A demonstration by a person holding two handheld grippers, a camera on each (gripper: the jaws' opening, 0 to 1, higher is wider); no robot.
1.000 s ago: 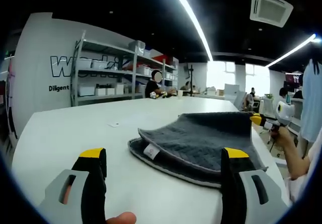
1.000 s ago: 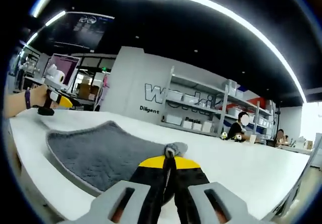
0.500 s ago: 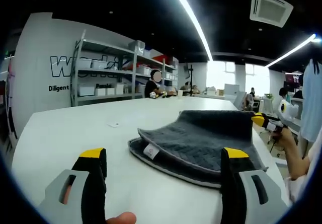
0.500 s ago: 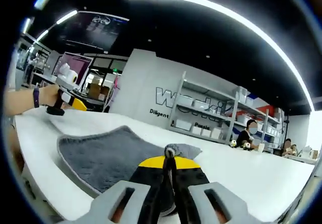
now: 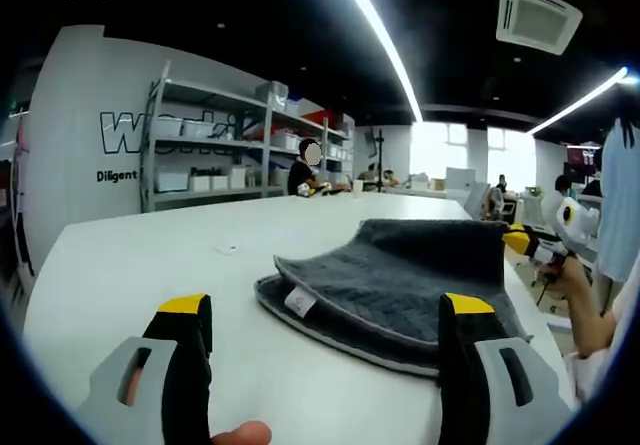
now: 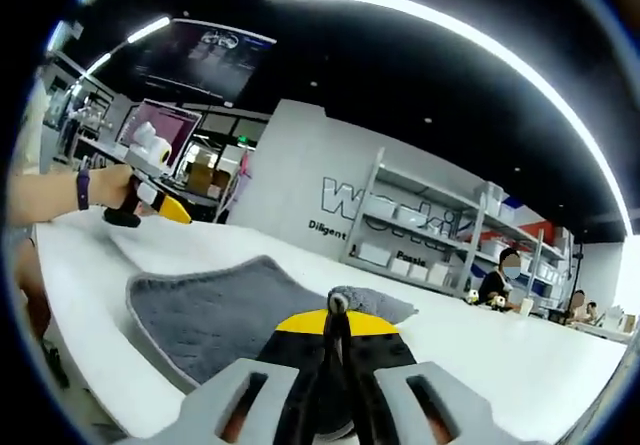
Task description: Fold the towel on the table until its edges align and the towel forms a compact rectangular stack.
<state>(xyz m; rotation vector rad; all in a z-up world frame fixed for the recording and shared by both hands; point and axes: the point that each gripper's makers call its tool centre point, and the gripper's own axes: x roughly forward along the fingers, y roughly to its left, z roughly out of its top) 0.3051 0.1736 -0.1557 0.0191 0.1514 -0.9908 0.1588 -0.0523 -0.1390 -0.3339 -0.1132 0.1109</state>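
Grey, the folded towel (image 5: 400,280) lay on the white table (image 5: 150,265). My right gripper (image 6: 337,317) pinched its corner; my left gripper (image 5: 325,330) hung wide apart, holding nothing.

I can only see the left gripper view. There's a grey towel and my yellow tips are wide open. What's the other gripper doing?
Observer: The right gripper is shut on a corner of the towel.
Operator: Is the corner squashed flat?
Observer: No, a small bunch of cloth pokes up above its yellow tips.
Operator: Can it see my gripper?
Observer: Yes, the left gripper shows far off past the towel, a hand holding it.
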